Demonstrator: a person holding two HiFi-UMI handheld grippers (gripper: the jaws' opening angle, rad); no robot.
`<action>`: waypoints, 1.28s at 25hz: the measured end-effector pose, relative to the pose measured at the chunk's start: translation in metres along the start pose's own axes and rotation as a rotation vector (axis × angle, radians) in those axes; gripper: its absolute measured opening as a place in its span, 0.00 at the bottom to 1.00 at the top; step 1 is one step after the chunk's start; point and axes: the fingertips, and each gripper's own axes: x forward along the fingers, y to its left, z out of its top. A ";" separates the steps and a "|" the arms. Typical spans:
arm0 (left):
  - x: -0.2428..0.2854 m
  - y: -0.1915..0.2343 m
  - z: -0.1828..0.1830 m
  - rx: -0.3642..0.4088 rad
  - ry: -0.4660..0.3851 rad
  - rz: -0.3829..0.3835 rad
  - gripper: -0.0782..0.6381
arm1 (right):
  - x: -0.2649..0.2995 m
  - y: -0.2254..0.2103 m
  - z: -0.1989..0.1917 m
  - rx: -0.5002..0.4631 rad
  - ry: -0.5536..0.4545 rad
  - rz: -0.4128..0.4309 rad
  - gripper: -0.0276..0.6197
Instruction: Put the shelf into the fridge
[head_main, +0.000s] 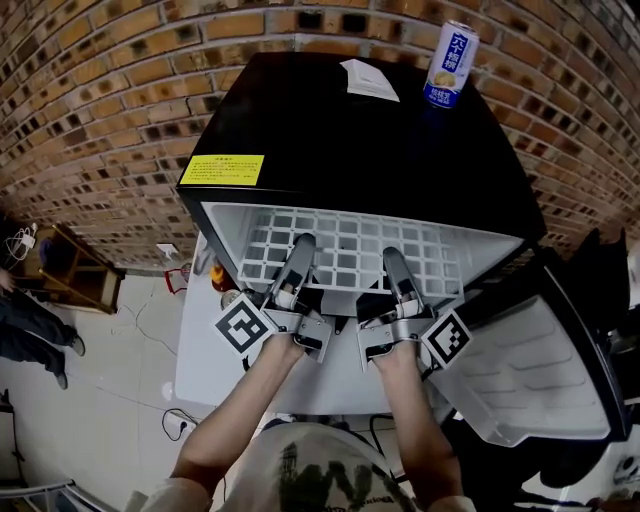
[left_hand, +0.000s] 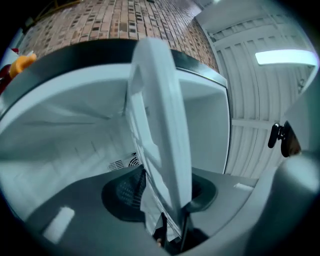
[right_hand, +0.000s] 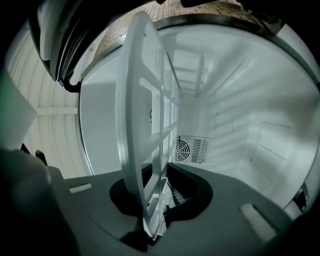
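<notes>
A white grid shelf (head_main: 350, 250) lies flat inside the open black fridge (head_main: 380, 140), its front edge near the opening. My left gripper (head_main: 301, 246) and right gripper (head_main: 394, 258) reach side by side to that front edge. In the left gripper view the shelf (left_hand: 160, 110) runs edge-on between the jaws of the left gripper (left_hand: 165, 197), with dark gaps beside it. The right gripper view shows the shelf (right_hand: 132, 115) standing between the jaws of the right gripper (right_hand: 160, 197), the pads clear of it. Both grippers are open.
The fridge door (head_main: 545, 360) hangs open at the right. A tall can (head_main: 451, 64) and a white paper (head_main: 369, 80) rest on the fridge top, near a yellow label (head_main: 221, 170). A fan vent (right_hand: 192, 149) sits in the back wall. Brick wall surrounds the fridge.
</notes>
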 end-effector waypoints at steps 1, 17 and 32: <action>0.003 0.001 0.002 0.006 -0.002 -0.005 0.30 | 0.004 -0.001 0.002 -0.007 -0.001 0.006 0.13; 0.031 0.015 0.012 0.075 -0.016 -0.032 0.30 | 0.034 -0.010 0.014 -0.009 0.002 0.027 0.16; 0.000 0.012 -0.009 -0.001 0.001 -0.093 0.35 | 0.007 -0.004 0.014 0.025 -0.053 0.107 0.22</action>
